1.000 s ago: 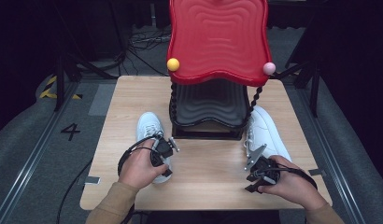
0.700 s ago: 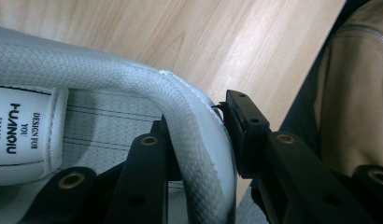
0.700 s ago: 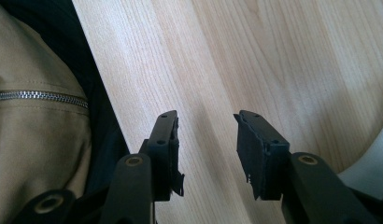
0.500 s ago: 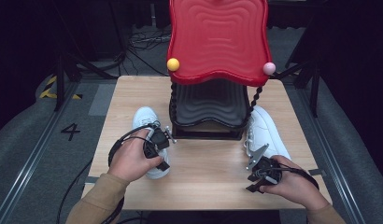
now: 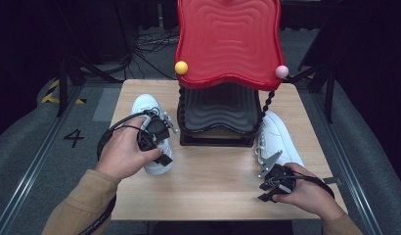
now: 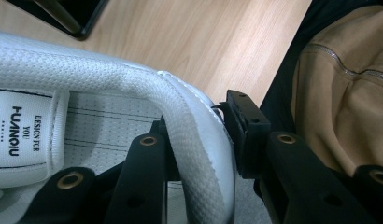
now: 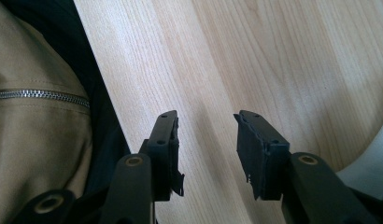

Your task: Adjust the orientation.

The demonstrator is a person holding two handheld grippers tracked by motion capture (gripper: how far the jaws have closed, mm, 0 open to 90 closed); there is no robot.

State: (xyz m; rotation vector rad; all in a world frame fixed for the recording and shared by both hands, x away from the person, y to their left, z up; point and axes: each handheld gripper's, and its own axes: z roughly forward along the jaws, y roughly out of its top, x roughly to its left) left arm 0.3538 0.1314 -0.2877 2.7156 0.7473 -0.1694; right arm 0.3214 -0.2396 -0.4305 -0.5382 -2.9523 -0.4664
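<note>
My left gripper [image 5: 161, 157] is shut on the padded heel collar of a white sneaker [image 5: 143, 105], one jaw inside the shoe and one outside. In the left gripper view the collar [image 6: 199, 135] is pinched between the jaws, and the tongue label [image 6: 21, 135] shows at left. The shoe hangs raised over the left part of the wooden table [image 5: 213, 191]. A second white sneaker [image 5: 278, 134] lies on the table at the right. My right gripper [image 5: 265, 188] is open just in front of it, low over bare wood [image 7: 206, 121] with nothing between its jaws.
A rack with a wavy red top [image 5: 228, 39] and a black lower shelf [image 5: 218, 107] stands mid-table between the shoes. It has a yellow ball [image 5: 181, 67] and a pink ball [image 5: 281, 71] at its corners. A tan jacket [image 7: 35, 140] sits close behind both grippers.
The left hand has risen with the white sneaker in its grip, and the shoe now shows higher and farther left. The right hand and the other sneaker have stayed still.
</note>
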